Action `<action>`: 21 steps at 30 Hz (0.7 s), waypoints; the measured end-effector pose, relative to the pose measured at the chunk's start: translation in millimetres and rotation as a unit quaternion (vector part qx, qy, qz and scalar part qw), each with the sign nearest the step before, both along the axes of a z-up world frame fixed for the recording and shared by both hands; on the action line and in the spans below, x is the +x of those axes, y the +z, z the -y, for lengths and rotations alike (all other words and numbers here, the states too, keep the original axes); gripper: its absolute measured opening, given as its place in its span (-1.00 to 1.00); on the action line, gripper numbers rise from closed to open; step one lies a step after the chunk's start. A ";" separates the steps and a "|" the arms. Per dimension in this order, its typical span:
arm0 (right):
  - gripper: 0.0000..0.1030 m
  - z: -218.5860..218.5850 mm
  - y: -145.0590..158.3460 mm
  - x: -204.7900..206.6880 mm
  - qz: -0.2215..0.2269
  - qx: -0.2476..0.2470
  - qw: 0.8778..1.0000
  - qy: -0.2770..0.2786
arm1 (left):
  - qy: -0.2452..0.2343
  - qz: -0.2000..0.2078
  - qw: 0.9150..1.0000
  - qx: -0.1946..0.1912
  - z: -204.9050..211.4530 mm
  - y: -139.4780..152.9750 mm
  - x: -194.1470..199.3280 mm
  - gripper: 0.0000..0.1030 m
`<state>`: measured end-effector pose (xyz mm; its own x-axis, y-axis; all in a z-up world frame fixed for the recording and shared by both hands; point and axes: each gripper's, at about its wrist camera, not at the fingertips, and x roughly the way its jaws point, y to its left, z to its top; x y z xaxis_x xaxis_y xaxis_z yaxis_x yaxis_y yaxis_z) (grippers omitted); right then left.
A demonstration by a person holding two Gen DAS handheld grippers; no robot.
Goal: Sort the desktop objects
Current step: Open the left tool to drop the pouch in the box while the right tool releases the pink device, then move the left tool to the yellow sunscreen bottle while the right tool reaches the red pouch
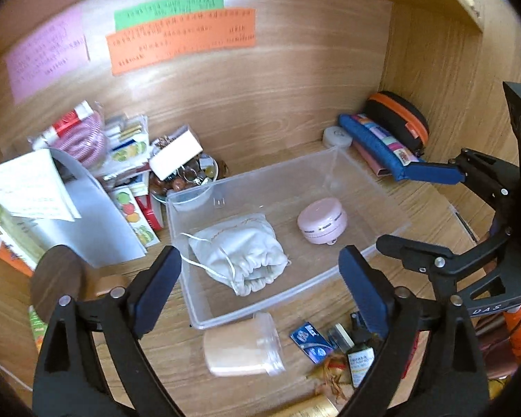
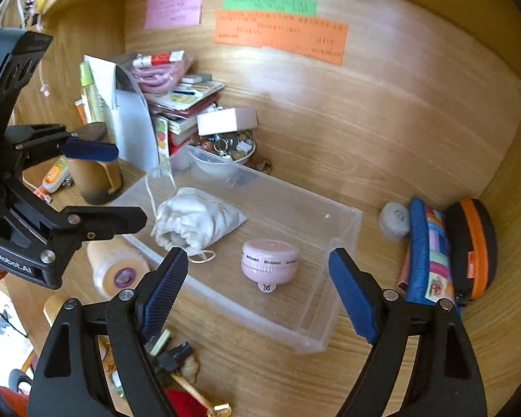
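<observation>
A clear plastic bin [image 1: 312, 285] [image 2: 260, 319] stands on the wooden desk. Inside it lie a white drawstring pouch [image 1: 239, 250] [image 2: 194, 222] and a round pink device [image 1: 321, 220] [image 2: 269, 264]. My left gripper [image 1: 260, 278] hovers over the bin's near edge, above the pouch, open with nothing between its blue pads. It also shows at the left of the right wrist view as the left gripper [image 2: 111, 184]. My right gripper [image 2: 260, 288] is open and empty above the pink device; it enters the left wrist view as the right gripper [image 1: 410, 208].
A clear-lidded jar [image 1: 243, 347] [image 2: 116, 267] lies on its side before the bin, beside small packets and bottles [image 1: 330, 344]. Books, packets and a trinket bowl [image 1: 191, 177] [image 2: 225, 146] crowd the back left. A blue pencil case [image 1: 375, 146] [image 2: 429, 250] and black-orange case [image 1: 399, 118] [image 2: 472, 243] sit right.
</observation>
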<state>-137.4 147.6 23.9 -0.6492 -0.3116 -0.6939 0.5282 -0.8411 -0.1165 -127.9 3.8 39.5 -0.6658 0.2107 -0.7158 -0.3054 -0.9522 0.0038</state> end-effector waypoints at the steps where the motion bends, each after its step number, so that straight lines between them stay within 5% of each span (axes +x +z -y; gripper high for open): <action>1: 0.58 -1.0 2.9 6.2 -0.005 -0.002 1.000 0.000 | 0.002 -0.004 1.000 0.000 0.4 2.3 4.1 0.83; 13: 0.64 -20.5 25.2 61.3 -0.033 -0.044 0.998 0.000 | 0.051 -0.035 0.998 0.004 15.6 8.7 60.9 0.93; 21: 0.68 -34.6 9.6 97.9 -0.032 -0.070 0.997 -0.005 | 0.069 -0.025 0.997 0.010 27.1 -23.2 99.6 0.94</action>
